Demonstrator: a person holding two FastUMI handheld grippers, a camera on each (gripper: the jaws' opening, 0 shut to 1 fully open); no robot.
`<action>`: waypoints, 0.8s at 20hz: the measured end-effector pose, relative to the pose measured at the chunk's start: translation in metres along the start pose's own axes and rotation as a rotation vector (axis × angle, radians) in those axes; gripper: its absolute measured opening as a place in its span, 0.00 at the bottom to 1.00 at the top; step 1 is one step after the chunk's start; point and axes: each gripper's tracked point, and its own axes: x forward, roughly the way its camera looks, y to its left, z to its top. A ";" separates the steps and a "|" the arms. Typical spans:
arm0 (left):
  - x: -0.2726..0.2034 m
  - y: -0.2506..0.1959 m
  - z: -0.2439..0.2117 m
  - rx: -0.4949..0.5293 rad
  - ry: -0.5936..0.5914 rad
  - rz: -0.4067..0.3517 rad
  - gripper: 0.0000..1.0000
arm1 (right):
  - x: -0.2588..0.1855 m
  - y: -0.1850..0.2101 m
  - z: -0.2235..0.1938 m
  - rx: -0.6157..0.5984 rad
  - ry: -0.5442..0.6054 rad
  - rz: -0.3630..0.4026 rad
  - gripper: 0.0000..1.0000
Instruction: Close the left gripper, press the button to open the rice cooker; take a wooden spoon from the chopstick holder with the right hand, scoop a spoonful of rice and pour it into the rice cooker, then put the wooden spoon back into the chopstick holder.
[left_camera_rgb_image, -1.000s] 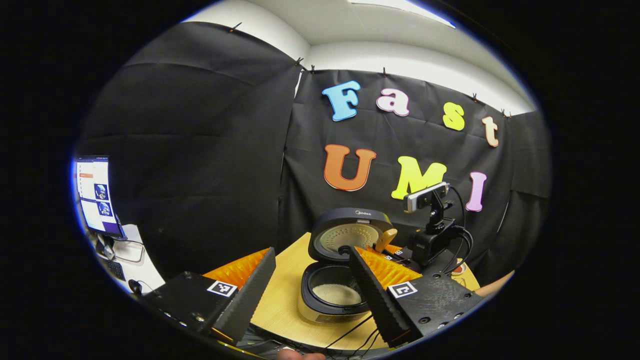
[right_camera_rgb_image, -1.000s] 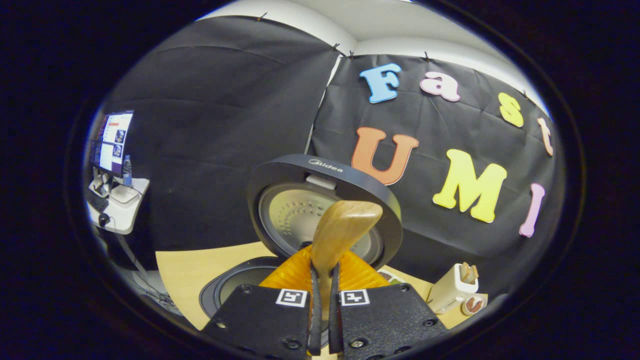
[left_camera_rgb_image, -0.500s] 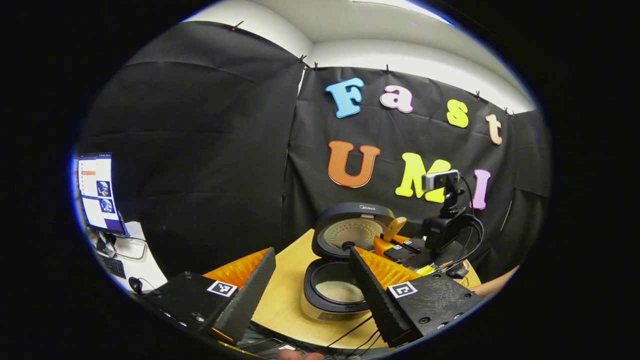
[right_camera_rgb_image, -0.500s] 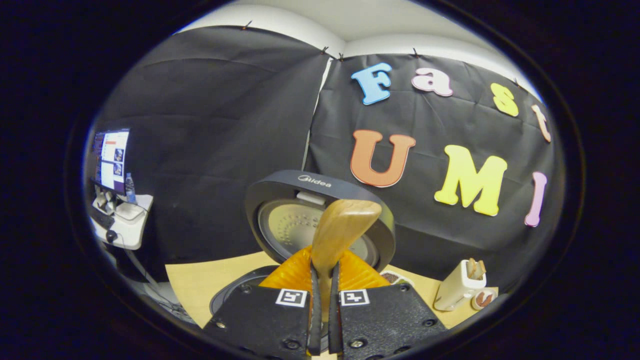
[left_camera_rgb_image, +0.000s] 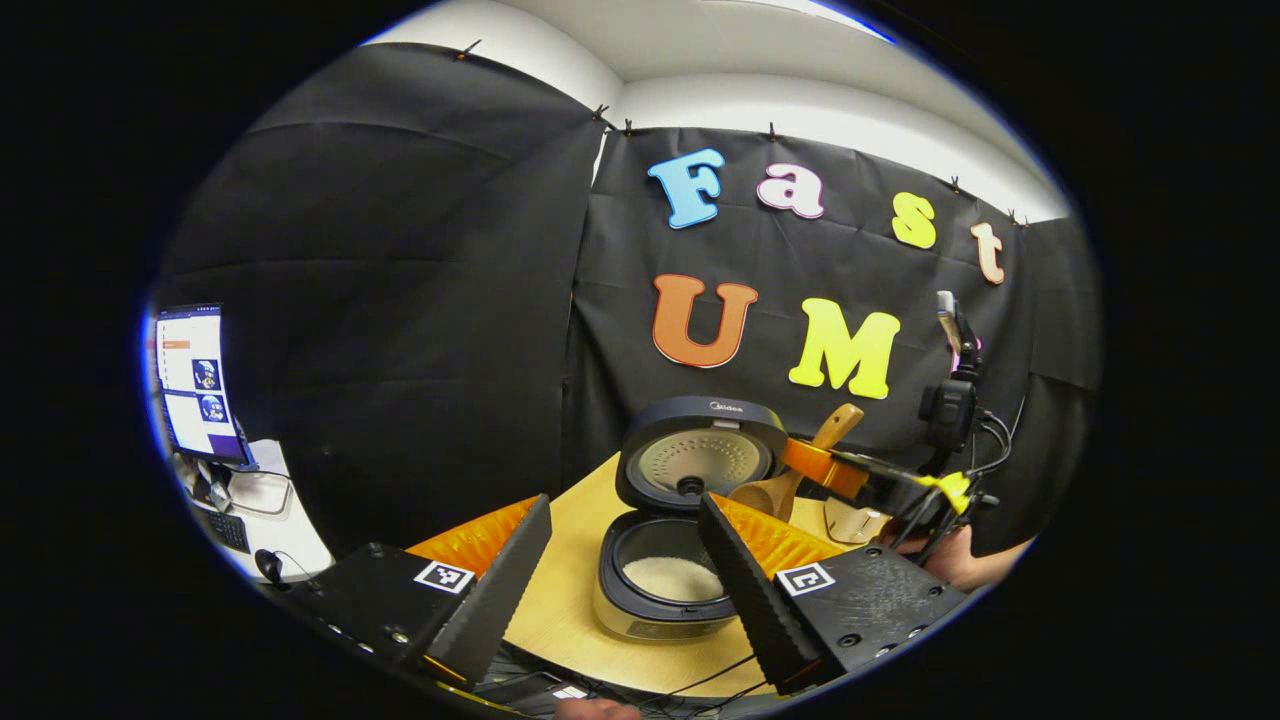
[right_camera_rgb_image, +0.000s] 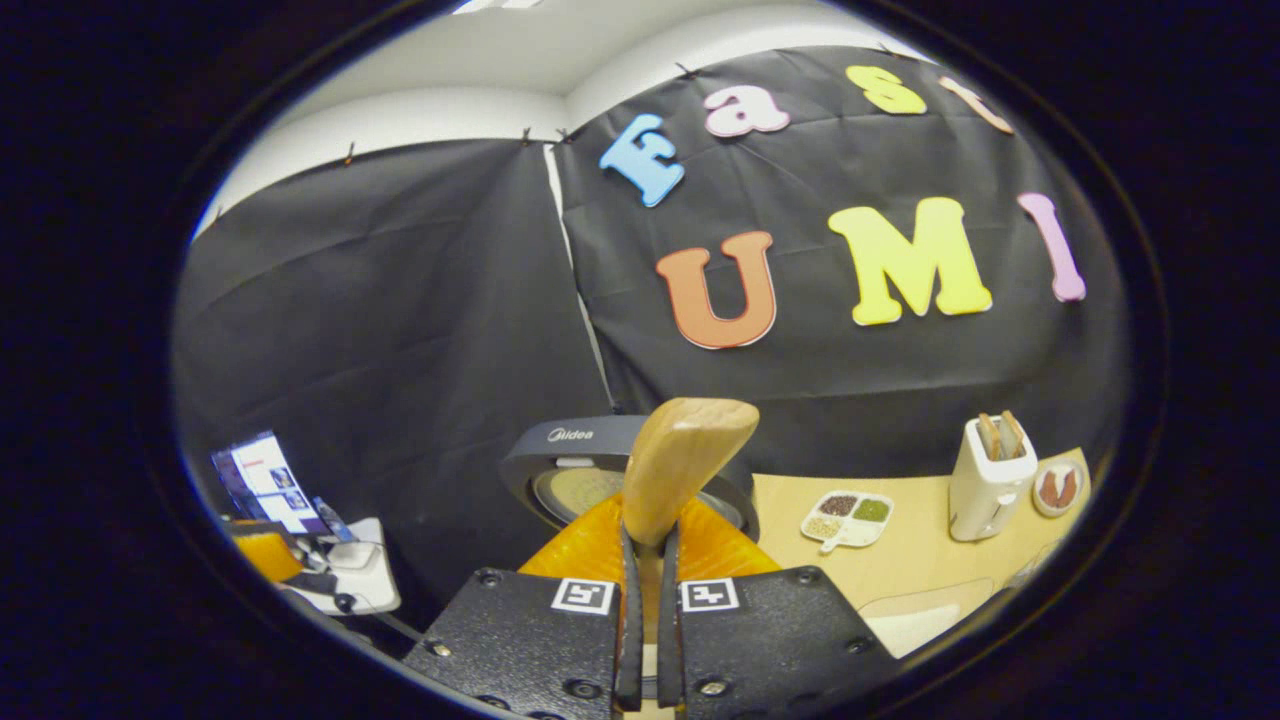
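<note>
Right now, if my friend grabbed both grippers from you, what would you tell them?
Left gripper: open, holding nothing, in front of the rice cooker.
Right gripper: shut on the wooden spoon, which is held beside the raised lid.
Done: lid is open, and there is rice in the pot.
I cannot tell whether the spoonful has been poured.
Left: put the spoon back in the chopstick holder on the table.
</note>
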 end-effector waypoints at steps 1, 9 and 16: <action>0.002 -0.006 -0.001 0.002 0.002 -0.008 0.95 | -0.008 -0.007 0.006 0.034 -0.005 -0.003 0.11; 0.020 -0.067 -0.005 0.038 -0.011 -0.089 0.95 | -0.078 -0.113 0.025 0.306 -0.015 -0.107 0.11; 0.041 -0.121 -0.005 0.049 -0.020 -0.155 0.95 | -0.169 -0.282 0.026 0.342 -0.064 -0.399 0.11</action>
